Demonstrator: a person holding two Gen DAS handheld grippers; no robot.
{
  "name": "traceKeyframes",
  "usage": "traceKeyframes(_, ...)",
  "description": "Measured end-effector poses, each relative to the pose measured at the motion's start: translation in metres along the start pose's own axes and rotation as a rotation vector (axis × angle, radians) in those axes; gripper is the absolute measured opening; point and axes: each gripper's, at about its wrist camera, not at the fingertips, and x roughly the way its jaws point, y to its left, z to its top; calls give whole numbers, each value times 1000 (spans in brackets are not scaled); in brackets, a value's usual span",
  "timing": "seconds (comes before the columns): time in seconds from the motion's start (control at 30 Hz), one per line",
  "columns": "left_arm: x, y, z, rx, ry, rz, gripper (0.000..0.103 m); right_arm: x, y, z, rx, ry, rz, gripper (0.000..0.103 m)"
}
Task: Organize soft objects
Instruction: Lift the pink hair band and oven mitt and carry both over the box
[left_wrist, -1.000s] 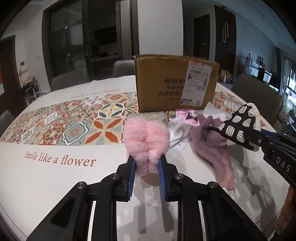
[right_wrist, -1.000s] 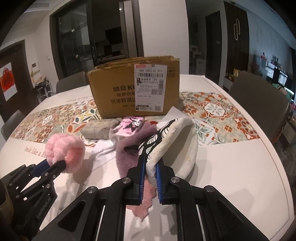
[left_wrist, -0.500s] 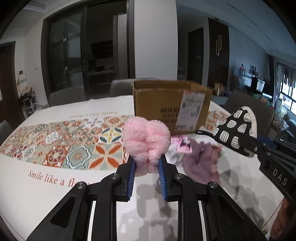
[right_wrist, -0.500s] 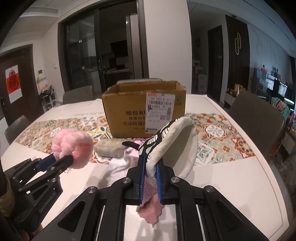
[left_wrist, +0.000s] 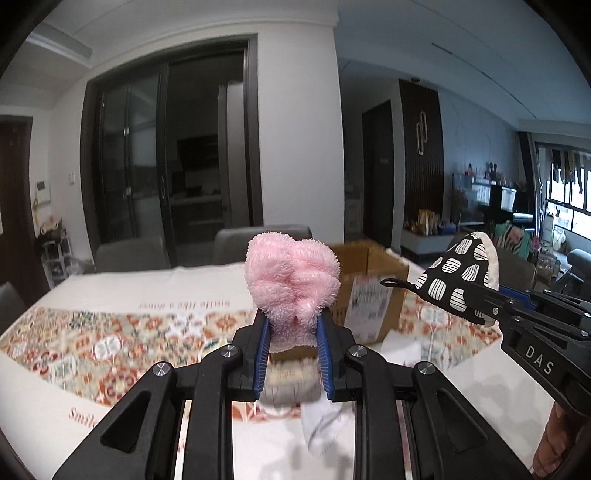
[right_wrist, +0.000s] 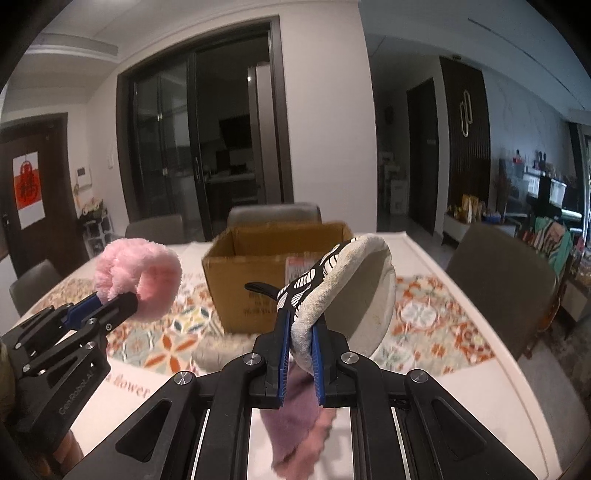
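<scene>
**Left wrist view: both grippers loaded above the table**

My left gripper (left_wrist: 291, 334) pinches a fluffy pink scrunchie (left_wrist: 292, 281), its fingers pressed into the pile. My right gripper (right_wrist: 300, 341) clamps the rim of a black-and-white patterned oven mitt (right_wrist: 347, 291), nearly closed. Both items hang in the air before the open cardboard box (right_wrist: 258, 273). Below, a mauve cloth (right_wrist: 295, 421) lies on the table (right_wrist: 461, 373).
</scene>
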Motion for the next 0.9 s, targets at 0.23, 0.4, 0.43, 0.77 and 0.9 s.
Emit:
traceKeyframes(0.23, 15, 3, 23, 21, -51, 10, 24, 6, -1, 23, -13, -71, 20, 13)
traceKeyframes(0.4, 35, 0, 36, 31, -63, 11, 24, 23, -3, 35, -23, -79, 41, 13)
traceKeyframes(0.43, 39, 0, 38, 33, -65, 13, 24, 27, -4, 37, -25, -78, 44, 13)
traceKeyframes(0.77, 83, -9, 55, 63, -63, 39, 24, 64, -10, 56, -50, -76, 55, 13)
traceKeyframes(0.9, 101, -12, 60, 69, -57, 45, 24, 79, -12, 63, -72, -79, 63, 13)
